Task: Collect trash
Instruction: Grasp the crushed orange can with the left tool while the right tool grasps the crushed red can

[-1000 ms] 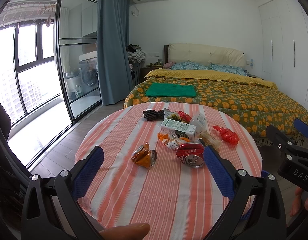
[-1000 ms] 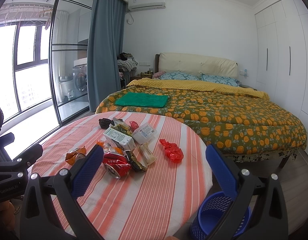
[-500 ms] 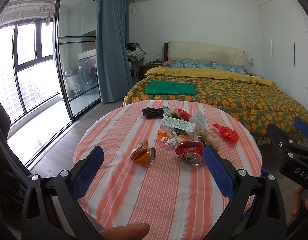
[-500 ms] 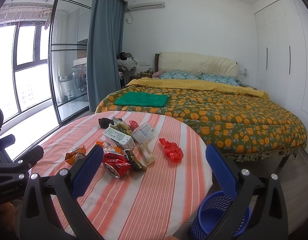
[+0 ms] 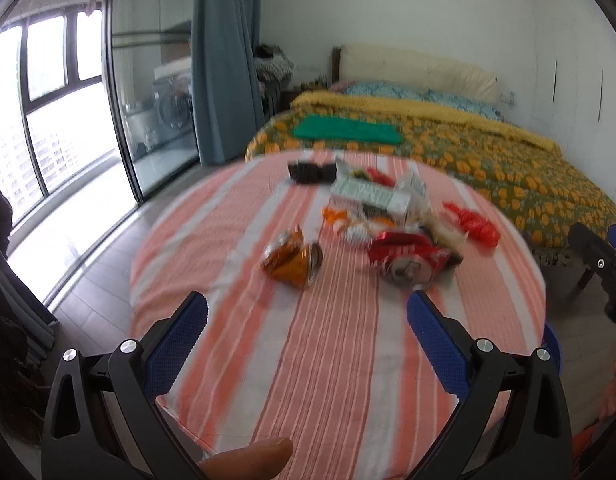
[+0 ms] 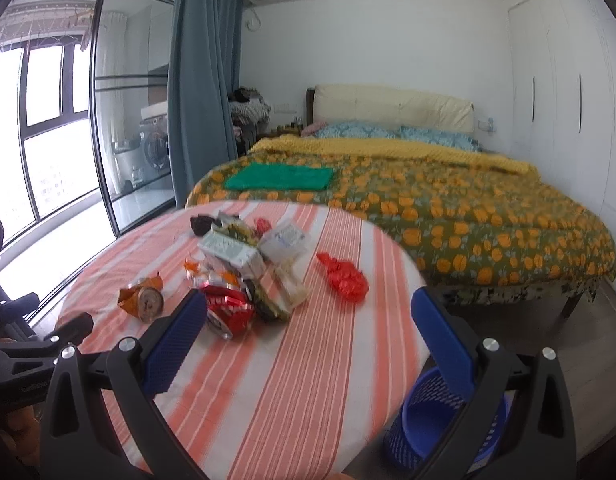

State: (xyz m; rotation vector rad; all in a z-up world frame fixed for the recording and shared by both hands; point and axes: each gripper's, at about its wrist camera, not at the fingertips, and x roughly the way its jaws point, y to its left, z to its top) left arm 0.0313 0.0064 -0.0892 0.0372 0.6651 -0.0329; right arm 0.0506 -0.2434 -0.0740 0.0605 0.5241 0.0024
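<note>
Striped orange-and-white cloth covered the round table [image 5: 348, 360], and the trash lay clustered toward its far edge: a crushed orange can [image 5: 291, 258] nearest the left edge, a crushed red can [image 5: 408, 258] at the centre, a white carton [image 5: 370, 196] behind it, and a red wrapper [image 6: 344, 276] toward the right edge. A blue basket [image 6: 420, 436] stood on the floor just beside the near right edge. You had nothing collected yet. Your best approach appeared to be one item at a time, starting with the outlying cans, closing across the narrow crushed axis. Your left gripper [image 5: 308, 344] and right gripper [image 6: 308, 340] both hovered over the near edge, jaws spread wide, holding and touching nothing.
</note>
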